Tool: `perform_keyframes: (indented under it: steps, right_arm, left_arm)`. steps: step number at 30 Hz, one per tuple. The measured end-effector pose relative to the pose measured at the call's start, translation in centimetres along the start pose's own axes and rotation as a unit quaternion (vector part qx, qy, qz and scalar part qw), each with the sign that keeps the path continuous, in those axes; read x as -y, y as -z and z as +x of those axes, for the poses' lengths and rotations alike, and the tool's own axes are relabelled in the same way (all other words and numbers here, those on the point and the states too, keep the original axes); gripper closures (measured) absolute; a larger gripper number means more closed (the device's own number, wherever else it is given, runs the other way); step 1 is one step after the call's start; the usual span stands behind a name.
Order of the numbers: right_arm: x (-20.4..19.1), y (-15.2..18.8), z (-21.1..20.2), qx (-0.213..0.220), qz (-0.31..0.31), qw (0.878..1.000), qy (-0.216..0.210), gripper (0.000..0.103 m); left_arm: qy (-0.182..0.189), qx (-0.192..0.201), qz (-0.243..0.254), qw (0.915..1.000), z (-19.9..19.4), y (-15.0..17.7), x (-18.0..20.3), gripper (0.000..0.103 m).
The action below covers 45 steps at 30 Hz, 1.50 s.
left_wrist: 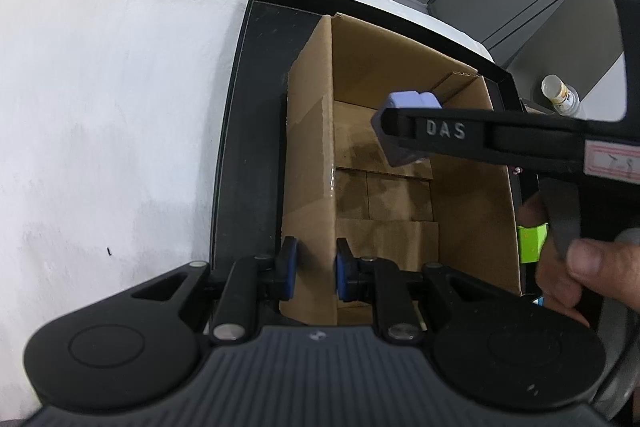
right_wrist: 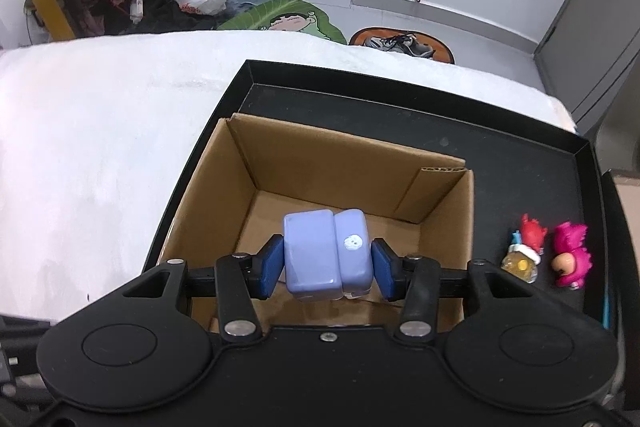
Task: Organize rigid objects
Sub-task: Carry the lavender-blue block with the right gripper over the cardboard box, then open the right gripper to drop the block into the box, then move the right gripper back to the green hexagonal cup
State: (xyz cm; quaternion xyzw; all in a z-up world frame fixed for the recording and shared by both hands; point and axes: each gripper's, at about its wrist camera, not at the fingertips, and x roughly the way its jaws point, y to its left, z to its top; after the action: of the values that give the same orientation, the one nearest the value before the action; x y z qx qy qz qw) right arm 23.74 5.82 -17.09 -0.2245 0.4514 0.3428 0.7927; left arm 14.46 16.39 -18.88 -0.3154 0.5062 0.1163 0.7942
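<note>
An open cardboard box [right_wrist: 352,163] stands in a black tray [right_wrist: 520,163] on a white table. My right gripper [right_wrist: 326,265] is shut on a pale blue block-shaped object [right_wrist: 320,251] and holds it above the box's open top. In the left wrist view the same blue object [left_wrist: 412,101] hangs over the box [left_wrist: 400,131], held by the right gripper [left_wrist: 400,131] coming in from the right. My left gripper [left_wrist: 316,273] is shut on the box's near left wall [left_wrist: 308,187], one pad on each side of it.
Three small toy figures, red [right_wrist: 530,233], pink [right_wrist: 570,255] and a round gold one [right_wrist: 520,263], lie on the tray right of the box. A small bottle [left_wrist: 560,95] stands beyond the tray. White table [right_wrist: 100,131] spreads left. Clutter lies on the floor behind.
</note>
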Motion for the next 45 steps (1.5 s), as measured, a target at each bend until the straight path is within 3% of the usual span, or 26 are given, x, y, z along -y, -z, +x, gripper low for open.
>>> perform_keyframes:
  steps: [10, 32, 45]
  right_arm:
    - [-1.0, -0.5, 0.6, 0.014, 0.000, 1.000, -0.014, 0.053]
    - [1.9, 0.7, -5.2, 0.012, -0.014, 1.000, 0.010, 0.050]
    - [4.9, 2.0, -8.8, 0.030, 0.003, 0.999, 0.027, 0.035]
  left_arm:
    - [0.004, -0.002, -0.004, 1.0000, 0.0, 0.1, -0.3, 0.085]
    - [0.005, -0.003, -0.011, 0.9999, 0.4, -0.2, -0.3, 0.085]
    - [-0.001, 0.000, -0.007, 1.0000, 0.2, 0.0, -0.1, 0.085]
